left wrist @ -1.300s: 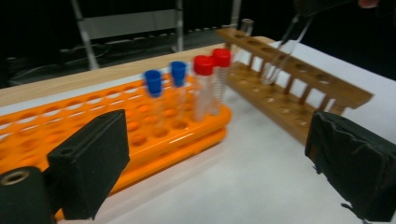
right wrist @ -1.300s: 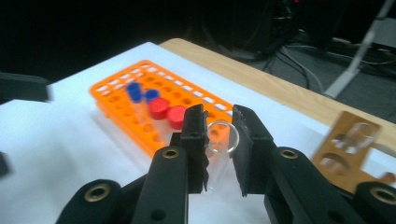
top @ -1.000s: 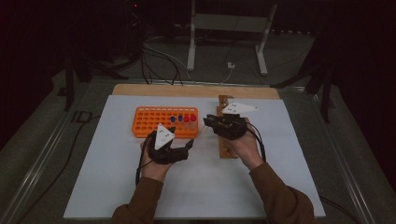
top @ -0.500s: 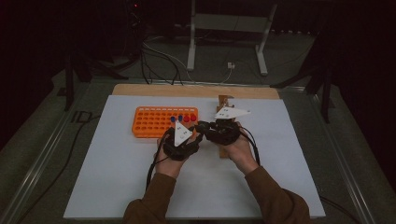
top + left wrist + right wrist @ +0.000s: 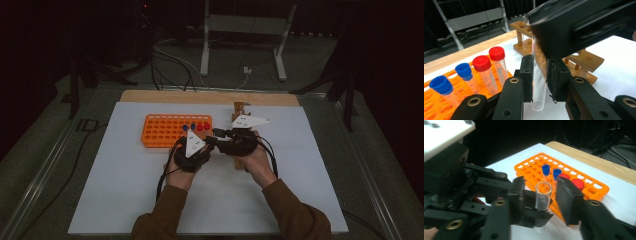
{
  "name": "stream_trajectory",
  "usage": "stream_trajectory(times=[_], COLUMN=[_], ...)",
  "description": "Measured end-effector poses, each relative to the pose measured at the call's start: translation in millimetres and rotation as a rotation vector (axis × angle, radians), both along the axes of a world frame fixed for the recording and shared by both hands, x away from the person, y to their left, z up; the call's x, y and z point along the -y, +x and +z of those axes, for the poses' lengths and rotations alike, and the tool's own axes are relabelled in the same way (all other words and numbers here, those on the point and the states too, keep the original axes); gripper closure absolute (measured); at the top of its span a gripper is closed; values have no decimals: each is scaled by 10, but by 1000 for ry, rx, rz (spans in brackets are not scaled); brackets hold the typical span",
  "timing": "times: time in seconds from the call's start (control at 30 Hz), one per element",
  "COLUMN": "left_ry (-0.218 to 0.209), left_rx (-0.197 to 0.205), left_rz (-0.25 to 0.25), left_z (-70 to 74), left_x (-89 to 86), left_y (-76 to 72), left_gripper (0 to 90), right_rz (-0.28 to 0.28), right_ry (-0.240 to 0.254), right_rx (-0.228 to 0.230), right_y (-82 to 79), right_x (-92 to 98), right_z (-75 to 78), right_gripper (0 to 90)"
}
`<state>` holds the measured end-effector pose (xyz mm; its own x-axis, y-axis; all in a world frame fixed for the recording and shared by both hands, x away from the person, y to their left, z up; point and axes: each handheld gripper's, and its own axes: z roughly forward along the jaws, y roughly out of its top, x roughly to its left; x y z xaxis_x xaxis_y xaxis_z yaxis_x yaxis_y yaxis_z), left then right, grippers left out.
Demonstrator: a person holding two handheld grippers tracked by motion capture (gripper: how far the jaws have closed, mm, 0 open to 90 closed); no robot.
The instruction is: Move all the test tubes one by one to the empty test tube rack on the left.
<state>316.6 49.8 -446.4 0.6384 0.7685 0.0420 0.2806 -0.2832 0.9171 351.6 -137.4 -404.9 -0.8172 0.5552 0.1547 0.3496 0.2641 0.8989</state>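
The left gripper point(image 5: 539, 82) is closed on a clear, uncapped glass test tube point(image 5: 539, 90). Its jaws have just been closing, and now both pads press on the lower part of the tube, whose round bottom hangs just below them. The tube stands almost upright, above the white sheet point(image 5: 125, 195) and between the two racks.

The right gripper point(image 5: 541, 198) is around the open top of the same tube point(image 5: 543, 195). Its jaws have just been opening, and the far jaw already stands apart from the glass, so I judge it is giving the tube over to the left one.

What could go wrong: the glass is smooth and the left gripper holds it low, so the tube may tilt or slip down if the right gripper brushes the rim while it leaves. A hard squeeze could also crack the thin wall.

In the high view, both forearms in brown sleeves come in from below and the two hands meet near the middle of the sheet, the left gripper point(image 5: 192, 150) pointing forward and the right gripper point(image 5: 227, 140) turned across toward it.

Just behind is the orange plastic rack point(image 5: 165, 131) with blue-capped and red-capped tubes point(image 5: 486, 72), and the brown wooden rack point(image 5: 584, 60) lies under the right hand.
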Motion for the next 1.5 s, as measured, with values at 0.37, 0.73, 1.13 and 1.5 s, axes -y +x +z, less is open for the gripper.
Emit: stream_trajectory(times=[0.37, 0.73, 1.13, 1.5], left_ry=[-14, -34, -48, -51], left_rx=[-4, -7, 3, 9], left_rz=[46, 90, 141, 184], left_z=[25, 59, 109, 48], left_x=[-145, -333, -593, -706], left_y=[46, 106, 204, 308], left_gripper=[760, 760, 760, 759], right_rz=[-76, -115, -153, -179], right_ry=[-17, -56, -71, -50], right_rx=[8, 38, 73, 59], right_y=[-9, -93, -203, -254], right_x=[131, 234, 361, 525], right_z=[-28, -69, -98, -174], right_gripper=[179, 13, 0, 0])
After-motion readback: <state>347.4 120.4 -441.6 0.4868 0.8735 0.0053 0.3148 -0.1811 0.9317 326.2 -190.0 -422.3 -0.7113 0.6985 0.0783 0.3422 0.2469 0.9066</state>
